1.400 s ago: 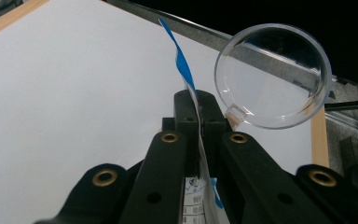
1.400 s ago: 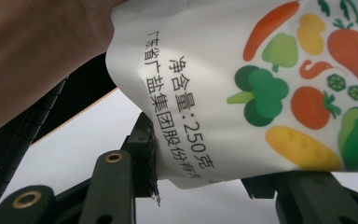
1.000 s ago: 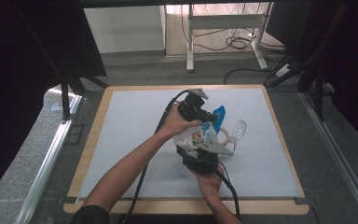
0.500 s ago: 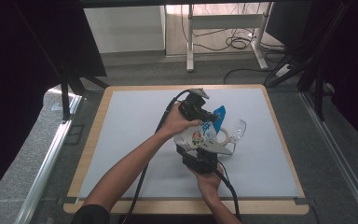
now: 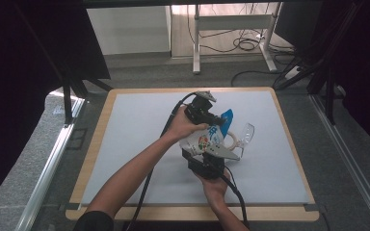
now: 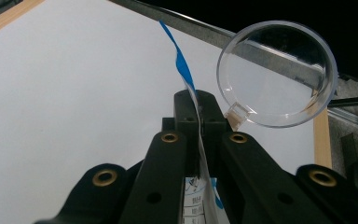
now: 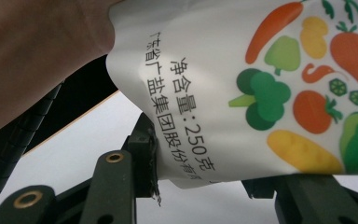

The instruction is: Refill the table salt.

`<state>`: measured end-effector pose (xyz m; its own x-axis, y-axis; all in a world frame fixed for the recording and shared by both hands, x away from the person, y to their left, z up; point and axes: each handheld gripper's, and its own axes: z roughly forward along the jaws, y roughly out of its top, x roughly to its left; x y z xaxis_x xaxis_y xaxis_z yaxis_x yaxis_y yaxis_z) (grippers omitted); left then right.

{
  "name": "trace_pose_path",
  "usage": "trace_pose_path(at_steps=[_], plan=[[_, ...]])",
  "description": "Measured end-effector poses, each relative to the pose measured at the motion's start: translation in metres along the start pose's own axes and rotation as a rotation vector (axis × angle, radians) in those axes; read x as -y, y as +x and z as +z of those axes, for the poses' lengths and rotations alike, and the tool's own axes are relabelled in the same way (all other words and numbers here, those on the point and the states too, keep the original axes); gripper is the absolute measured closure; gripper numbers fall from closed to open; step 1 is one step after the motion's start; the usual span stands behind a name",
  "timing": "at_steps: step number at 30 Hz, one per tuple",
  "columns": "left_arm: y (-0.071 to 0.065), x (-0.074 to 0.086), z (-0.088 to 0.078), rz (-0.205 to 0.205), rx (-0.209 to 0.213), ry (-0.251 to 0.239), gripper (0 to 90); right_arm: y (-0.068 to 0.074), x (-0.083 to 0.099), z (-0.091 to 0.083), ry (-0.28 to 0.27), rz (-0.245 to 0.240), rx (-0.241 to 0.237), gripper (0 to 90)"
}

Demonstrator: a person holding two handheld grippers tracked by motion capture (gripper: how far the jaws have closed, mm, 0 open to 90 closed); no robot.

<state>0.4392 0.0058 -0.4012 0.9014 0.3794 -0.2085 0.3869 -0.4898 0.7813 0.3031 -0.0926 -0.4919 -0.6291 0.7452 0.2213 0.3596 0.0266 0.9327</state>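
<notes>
A white pouch [image 5: 207, 139] printed with vegetables and topped by a blue strip is held up over the table between both grippers. My left gripper [image 5: 218, 120] is shut on its upper blue edge; in the left gripper view the jaws [image 6: 196, 105] pinch the thin pouch edge [image 6: 182, 67]. My right gripper [image 5: 207, 151] comes from below and is shut on the pouch's bottom; in the right gripper view the pouch [image 7: 261, 84] sits between the two black jaws of my right gripper [image 7: 205, 179]. A clear round scoop [image 6: 277, 74] lies just beyond the pouch [image 5: 244, 134].
The table has a white mat [image 5: 139, 134] with a wooden rim [image 5: 96, 144]. A pale ring-shaped object [image 5: 232, 142] lies beside the scoop, partly hidden by the pouch. The hand on the left gripper [image 7: 37, 51] is close to the pouch. Cables trail from both grippers toward the front edge.
</notes>
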Motion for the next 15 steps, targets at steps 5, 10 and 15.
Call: trace_pose_path(at_steps=[5, 10, 15], plan=[[0.001, 0.0009, 0.0, -0.001, -0.001, 0.002, 89.7, -0.0025, 0.0002, -0.0003, 0.006, 0.003, -0.017, 56.2], [0.0008, 0.0008, -0.0001, 0.0, 0.002, -0.001, 89.7, -0.0036, 0.0001, -0.0015, 0.007, 0.001, -0.024, 56.3], [0.0, -0.0008, 0.0001, 0.002, 0.005, 0.004, 89.6, -0.0029, -0.0002, -0.003, -0.001, 0.008, -0.021, 56.5]])
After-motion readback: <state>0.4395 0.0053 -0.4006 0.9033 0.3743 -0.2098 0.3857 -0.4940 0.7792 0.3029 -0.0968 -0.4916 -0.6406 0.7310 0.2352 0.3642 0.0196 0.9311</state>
